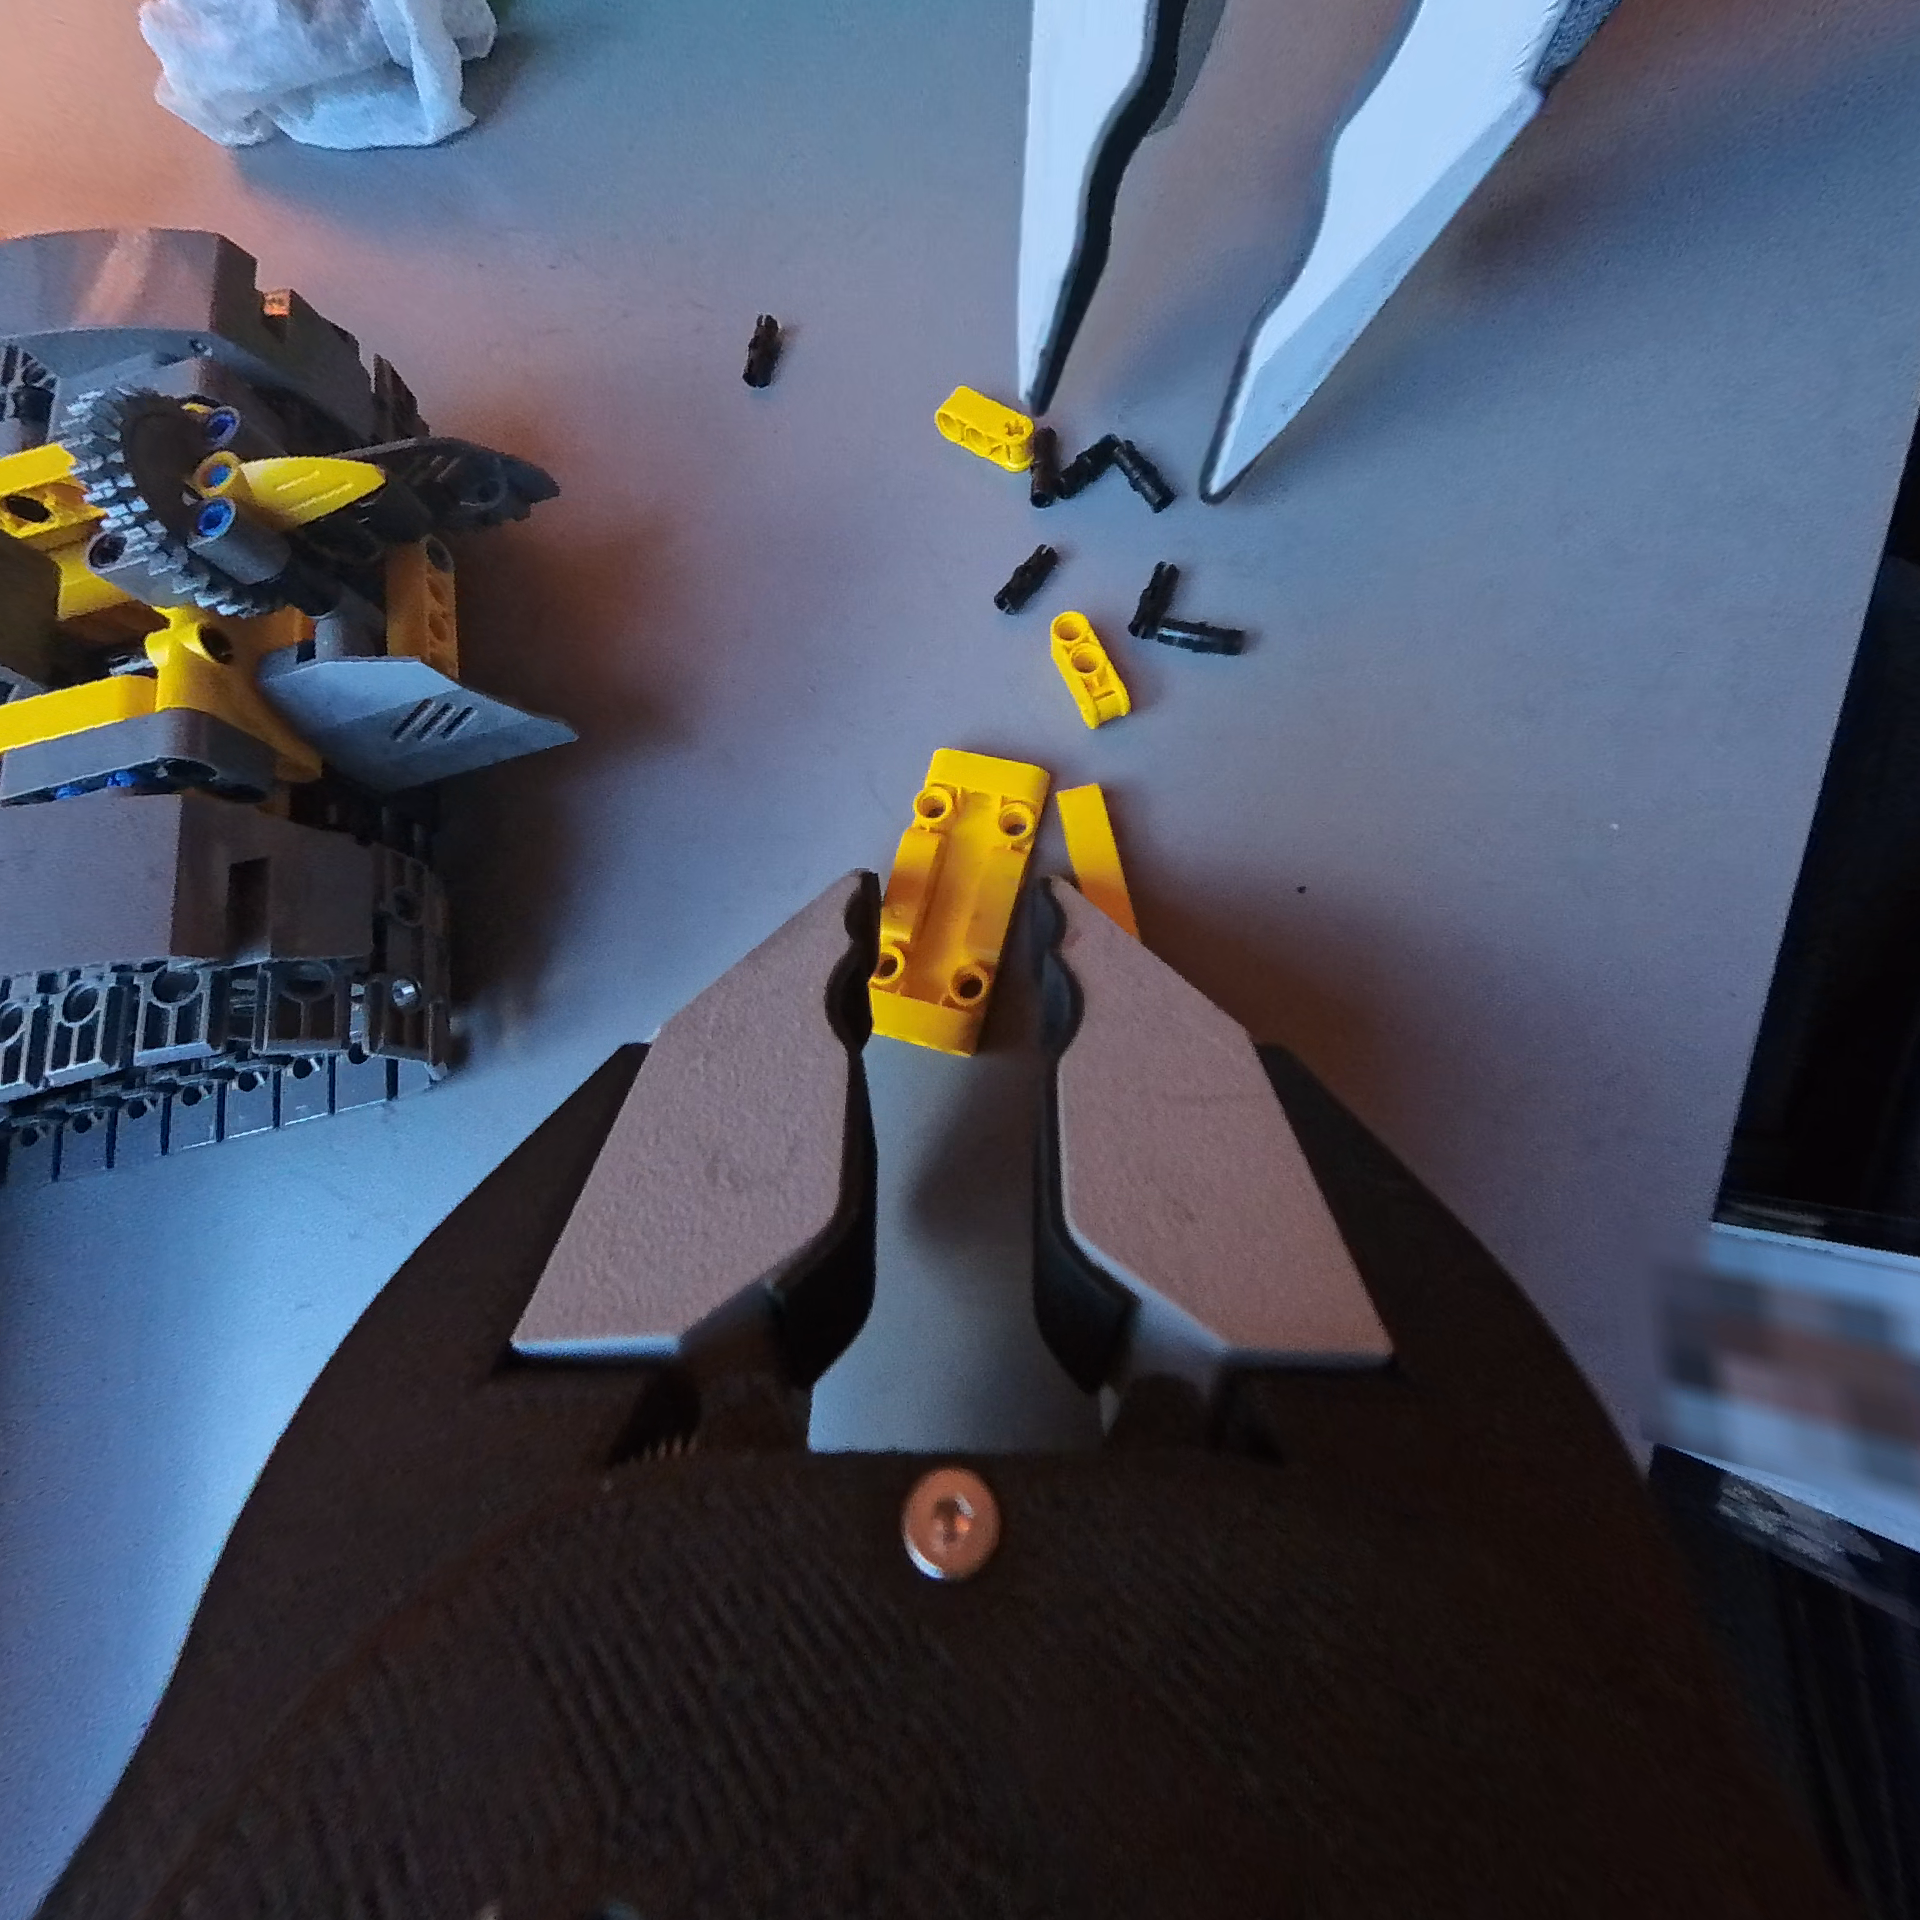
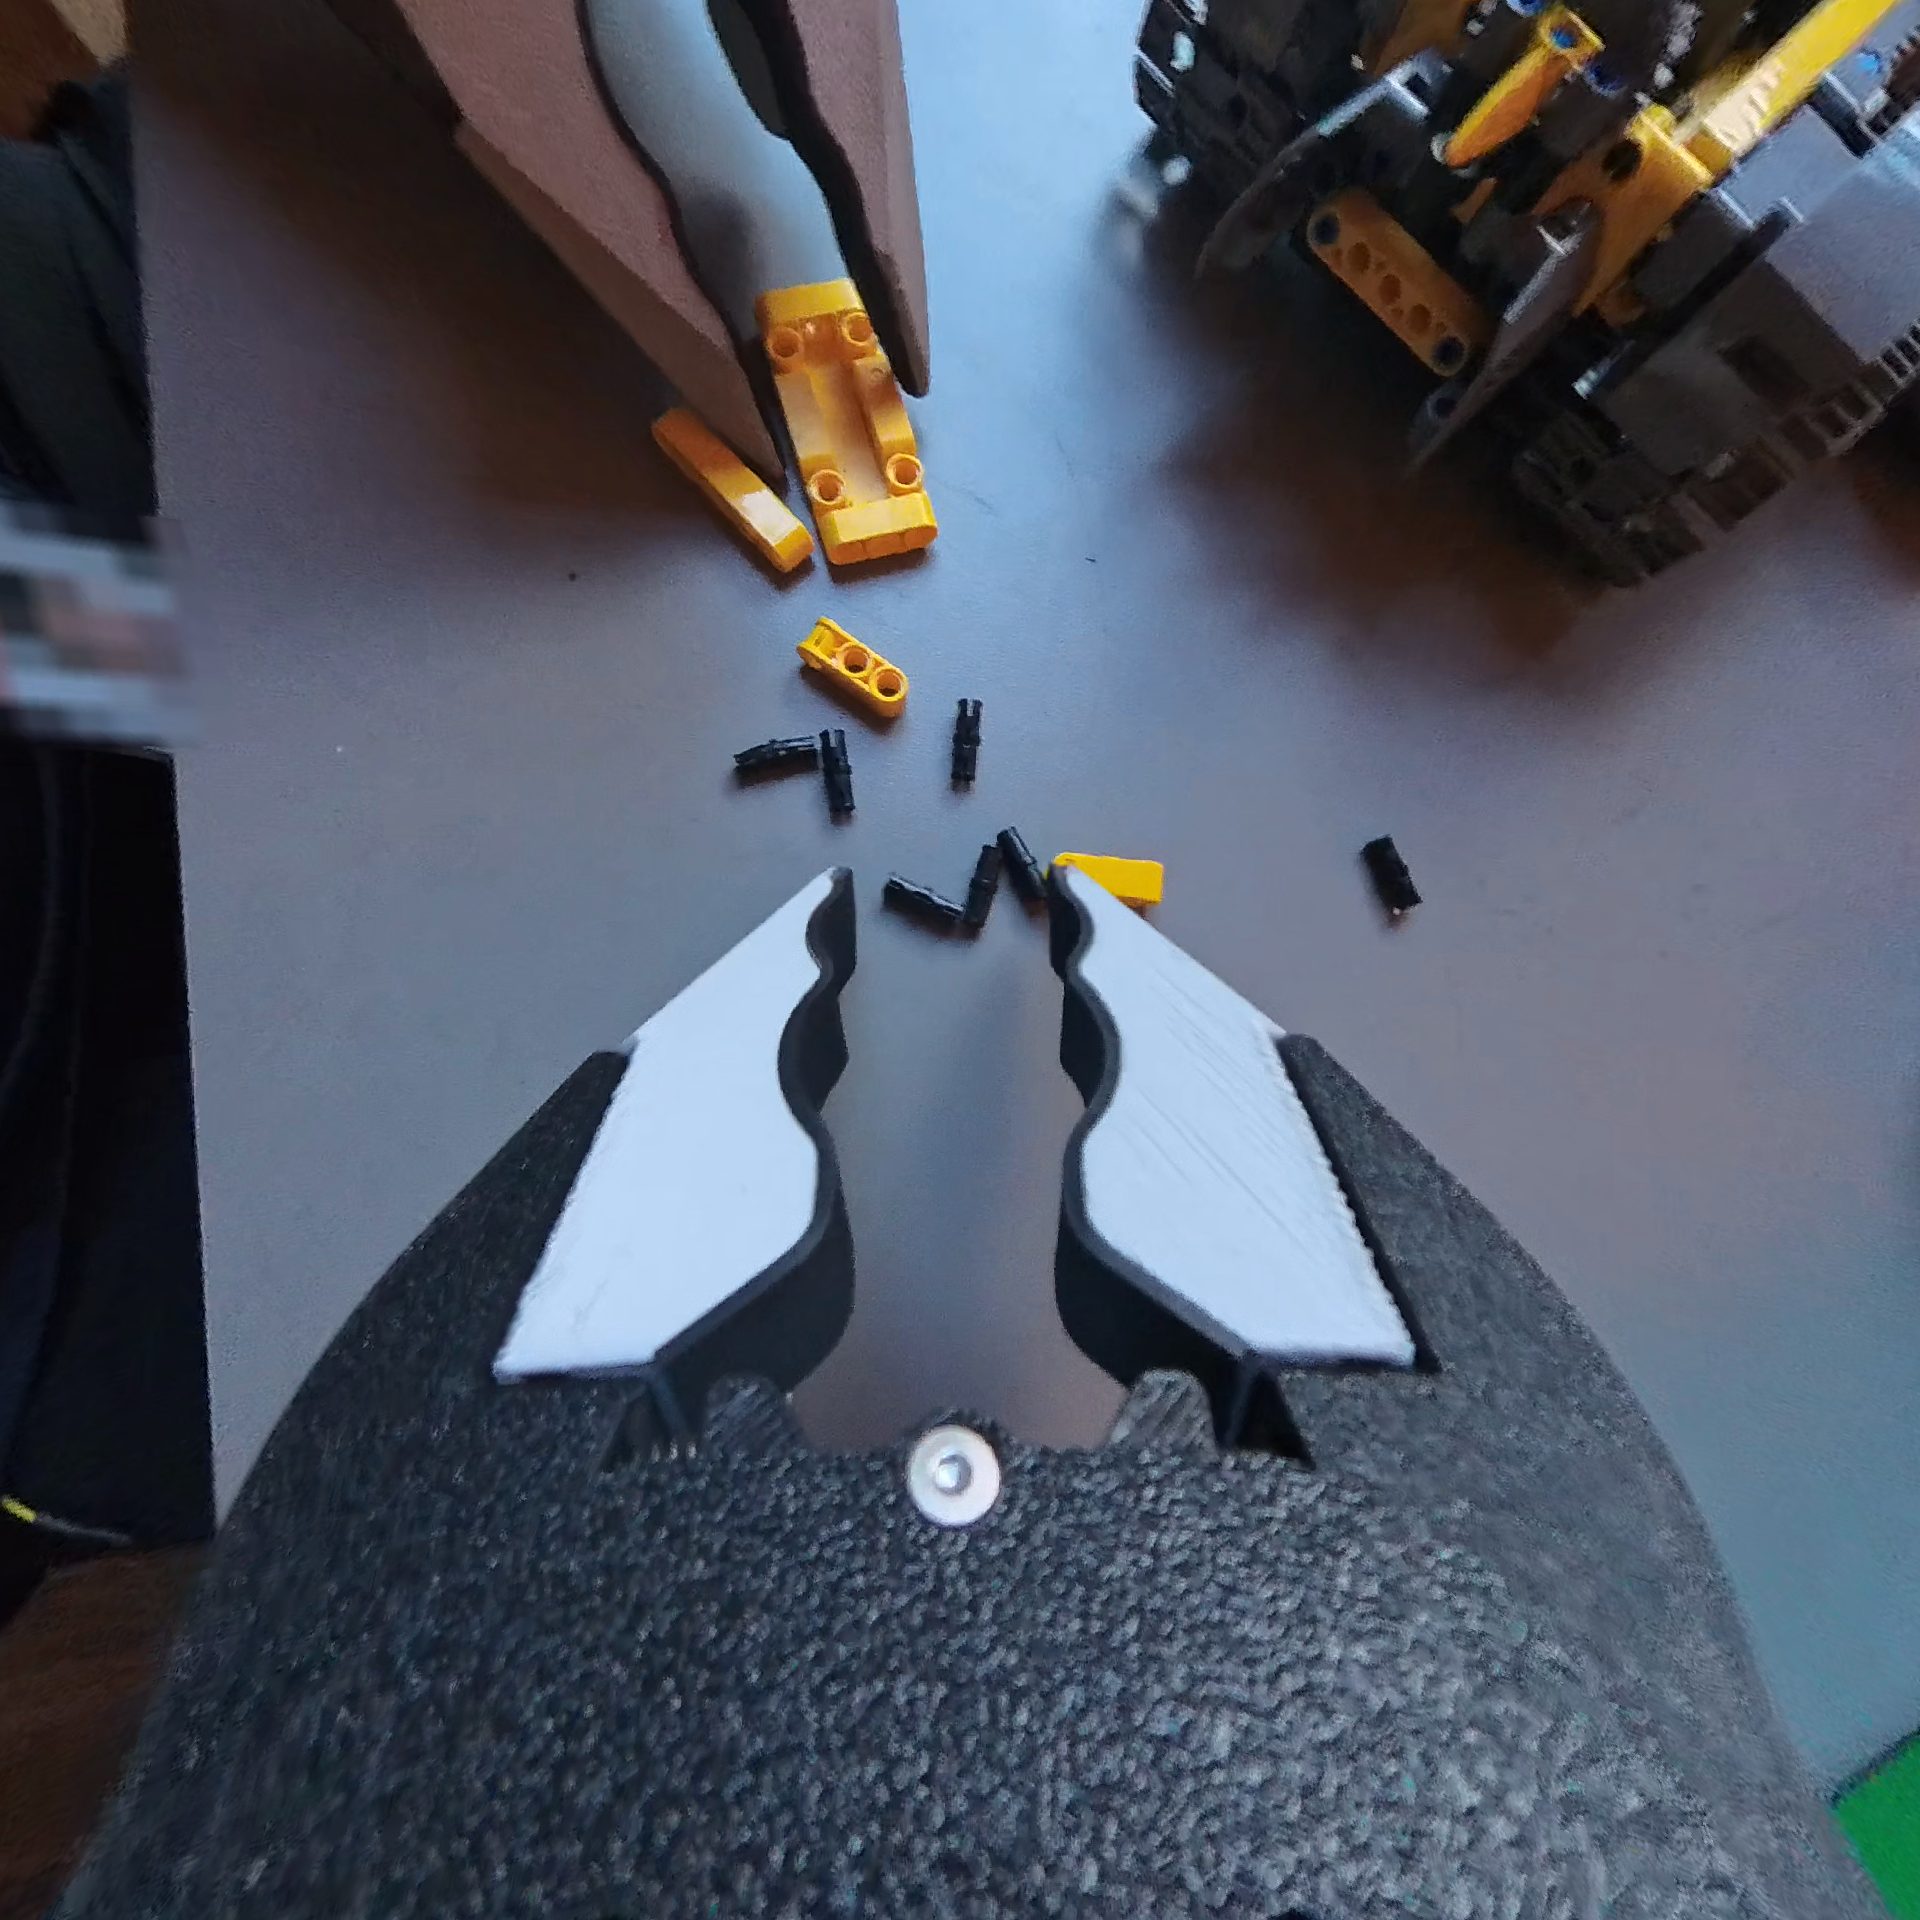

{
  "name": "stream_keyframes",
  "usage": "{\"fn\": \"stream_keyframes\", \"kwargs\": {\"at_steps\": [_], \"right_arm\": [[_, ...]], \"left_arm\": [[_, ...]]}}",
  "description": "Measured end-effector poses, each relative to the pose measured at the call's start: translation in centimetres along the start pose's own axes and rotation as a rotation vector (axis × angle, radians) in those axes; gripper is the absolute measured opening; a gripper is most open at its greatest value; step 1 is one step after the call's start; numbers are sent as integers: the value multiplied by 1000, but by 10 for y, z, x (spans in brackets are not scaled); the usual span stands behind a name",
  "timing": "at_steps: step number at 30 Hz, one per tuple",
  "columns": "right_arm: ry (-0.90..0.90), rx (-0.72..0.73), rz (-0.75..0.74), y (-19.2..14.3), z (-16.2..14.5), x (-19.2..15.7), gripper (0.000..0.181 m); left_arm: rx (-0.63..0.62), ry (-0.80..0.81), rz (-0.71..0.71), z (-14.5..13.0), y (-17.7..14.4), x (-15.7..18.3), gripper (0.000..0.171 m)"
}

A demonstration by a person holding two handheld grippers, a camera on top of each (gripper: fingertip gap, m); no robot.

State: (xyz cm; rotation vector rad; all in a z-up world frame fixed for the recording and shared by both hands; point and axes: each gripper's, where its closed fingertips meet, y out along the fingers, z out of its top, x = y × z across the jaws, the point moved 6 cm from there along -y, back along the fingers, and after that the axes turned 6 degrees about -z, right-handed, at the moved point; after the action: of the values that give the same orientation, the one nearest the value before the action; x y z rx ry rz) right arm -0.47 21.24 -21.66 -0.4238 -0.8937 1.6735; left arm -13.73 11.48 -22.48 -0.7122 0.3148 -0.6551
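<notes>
My left gripper [image 1: 956, 883] has brown fingers and is open, low over the grey table. Its jaws stand on either side of a flat yellow panel with four holes [image 1: 961, 883], which lies on the table; it also shows in the right wrist view [image 2: 847, 416]. A slim yellow curved piece [image 1: 1096, 842] lies just outside the right finger. My right gripper [image 2: 951, 883] has white fingers and is open and empty. Between its tips lie three black pins [image 2: 971, 888]. A small yellow beam [image 2: 1117, 878] touches its right fingertip. It faces the left gripper [image 2: 836, 400].
A yellow three-hole beam [image 1: 1086, 665] and more black pins [image 1: 1184, 623] lie between the grippers. One pin [image 1: 764, 351] lies apart. A grey and yellow tracked brick model [image 1: 208, 623] stands left. A crumpled white cloth [image 1: 312, 62] lies far left. A black object [image 1: 1839, 935] borders the right. My hands' fingertips stand some 10 cm from each other.
</notes>
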Motion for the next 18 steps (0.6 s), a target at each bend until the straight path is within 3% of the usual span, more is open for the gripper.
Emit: {"fn": "stream_keyframes", "kwargs": {"at_steps": [12,18], "right_arm": [[-75,-54,117,3,0,12,25],[-132,-61,108,3,1,8,23]], "left_arm": [[1,-12,-17,0,0,0,25],[0,-5,-16,0,0,0,24]]}}
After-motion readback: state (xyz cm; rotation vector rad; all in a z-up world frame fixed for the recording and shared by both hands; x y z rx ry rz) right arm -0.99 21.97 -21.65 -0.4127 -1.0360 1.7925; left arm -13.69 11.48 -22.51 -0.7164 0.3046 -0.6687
